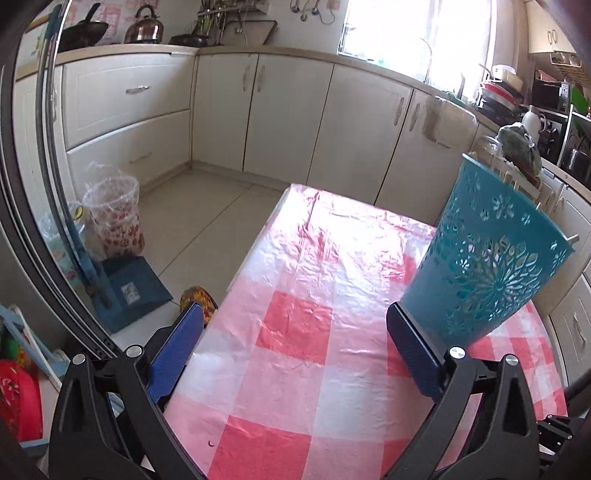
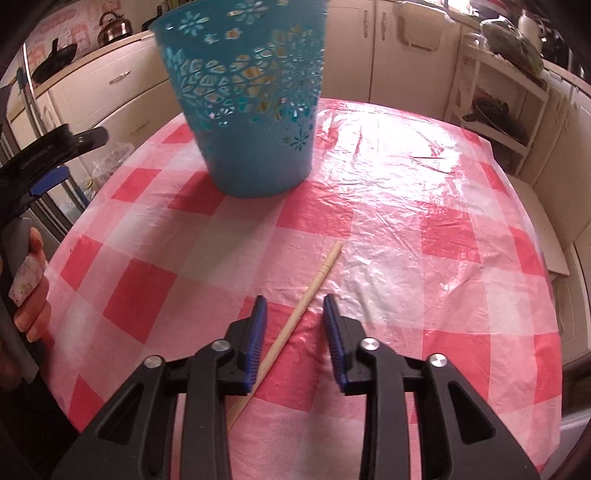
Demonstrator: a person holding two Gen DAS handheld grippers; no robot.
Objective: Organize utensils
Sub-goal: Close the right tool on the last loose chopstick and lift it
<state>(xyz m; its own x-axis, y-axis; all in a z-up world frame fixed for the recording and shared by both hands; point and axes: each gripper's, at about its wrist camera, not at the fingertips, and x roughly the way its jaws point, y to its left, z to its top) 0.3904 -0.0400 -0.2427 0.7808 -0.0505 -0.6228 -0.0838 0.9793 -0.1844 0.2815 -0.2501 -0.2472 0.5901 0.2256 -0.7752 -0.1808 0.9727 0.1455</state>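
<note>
Checked tabletop (image 2: 424, 192) carries the teal basket (image 2: 251, 110) toward its far left corner, left gripper (image 1: 295, 339) wide and empty beside it, right gripper (image 2: 293, 325) straddling, not yet pinching, the near-edge chopstick (image 2: 295, 317): pickup step, squeeze next.

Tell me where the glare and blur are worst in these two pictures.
Left wrist view: the window is blown out white, and its light washes out the far end of the checked tablecloth. Right wrist view: the same sheen sits on the cloth's far right, and the teal basket looks smeared with blur, while the wooden chopstick stays sharp. Both views bend at the edges.
</note>
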